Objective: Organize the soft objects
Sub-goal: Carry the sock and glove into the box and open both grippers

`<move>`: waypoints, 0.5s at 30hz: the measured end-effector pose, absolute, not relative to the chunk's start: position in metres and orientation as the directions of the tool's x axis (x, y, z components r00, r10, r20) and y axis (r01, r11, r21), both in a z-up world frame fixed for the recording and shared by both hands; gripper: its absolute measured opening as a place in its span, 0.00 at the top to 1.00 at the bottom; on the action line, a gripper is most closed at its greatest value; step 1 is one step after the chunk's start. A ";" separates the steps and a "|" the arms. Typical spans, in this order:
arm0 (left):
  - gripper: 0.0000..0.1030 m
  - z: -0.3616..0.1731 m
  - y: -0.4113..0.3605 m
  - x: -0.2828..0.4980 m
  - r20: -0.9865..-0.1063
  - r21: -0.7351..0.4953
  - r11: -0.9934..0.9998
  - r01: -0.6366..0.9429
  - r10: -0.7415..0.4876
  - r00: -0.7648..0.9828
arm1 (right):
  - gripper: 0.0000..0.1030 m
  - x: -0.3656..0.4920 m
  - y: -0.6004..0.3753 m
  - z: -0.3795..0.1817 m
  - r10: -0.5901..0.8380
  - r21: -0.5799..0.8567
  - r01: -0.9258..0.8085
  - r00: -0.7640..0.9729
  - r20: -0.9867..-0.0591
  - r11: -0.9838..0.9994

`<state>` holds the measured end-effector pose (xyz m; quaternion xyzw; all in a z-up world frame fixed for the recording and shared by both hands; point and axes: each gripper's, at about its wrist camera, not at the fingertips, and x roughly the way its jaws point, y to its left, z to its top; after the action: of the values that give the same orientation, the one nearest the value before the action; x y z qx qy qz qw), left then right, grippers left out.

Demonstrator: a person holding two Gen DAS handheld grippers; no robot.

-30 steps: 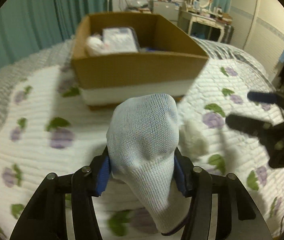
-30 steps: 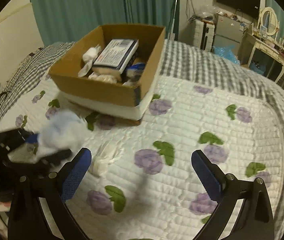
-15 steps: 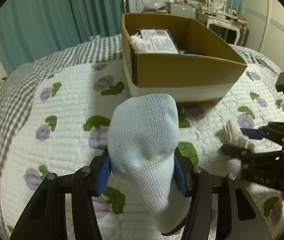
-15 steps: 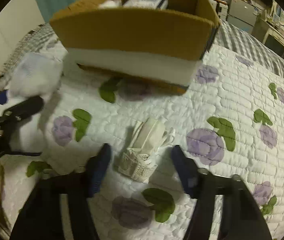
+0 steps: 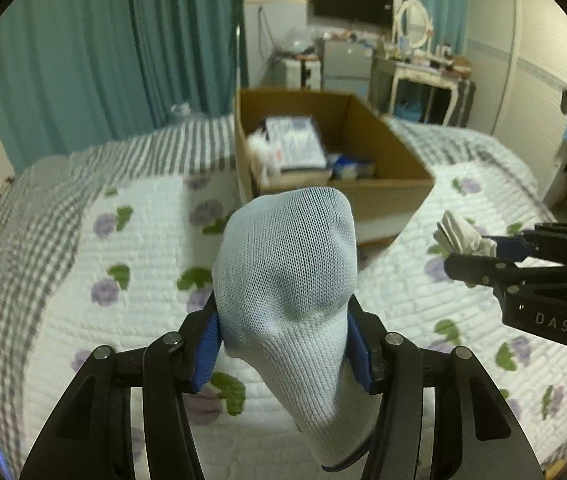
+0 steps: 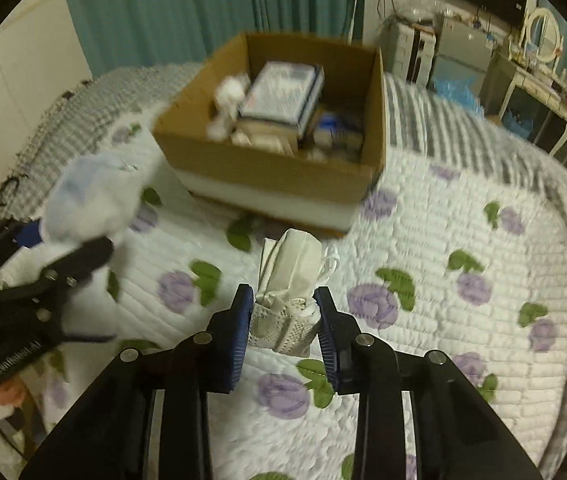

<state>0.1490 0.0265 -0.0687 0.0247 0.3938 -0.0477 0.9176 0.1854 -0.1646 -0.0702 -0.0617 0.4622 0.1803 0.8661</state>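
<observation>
- Your left gripper has its blue-padded jaws clamped on the pale blue knitted sock, pinched low on its body so the rounded end stands up toward twelve o'clock. That hold keeps the limp fabric bunched and clear of the quilt for carrying.
- In the left wrist view the open brown cardboard box sits at about one o'clock beyond the sock. It already holds a flat printed package and white soft items, so I judge it the collecting place.
- The white quilted bedspread with purple flowers lies under everything. Neither held piece appears to rest on it, though I cannot be sure for the bundle.
- Your right gripper has its jaws closed on the folded cream-white cloth bundle with a lace edge, gripped at the lace end. The folded part points to twelve o'clock, at the box's near wall, which suits dropping it in.
</observation>
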 end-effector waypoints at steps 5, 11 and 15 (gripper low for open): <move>0.49 -0.029 0.023 0.139 -0.674 0.016 0.989 0.149 -0.099 0.732 | 0.70 0.169 -0.157 -0.019 0.265 0.038 -0.374 0.578 -0.772 0.927; 0.49 0.013 0.016 0.143 -0.612 0.029 0.984 0.178 -0.123 0.781 | 0.70 0.175 -0.152 0.034 0.265 0.016 -0.364 0.647 -0.715 0.931; 0.48 0.034 0.011 0.167 -0.590 0.043 0.979 0.201 -0.138 0.795 | 0.70 0.192 -0.150 0.065 0.271 0.013 -0.357 0.688 -0.673 0.934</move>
<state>0.1673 0.0115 0.0341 0.0516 0.3072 -0.0895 0.9460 0.1923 -0.1503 0.0646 -0.0597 0.3561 0.1713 0.9167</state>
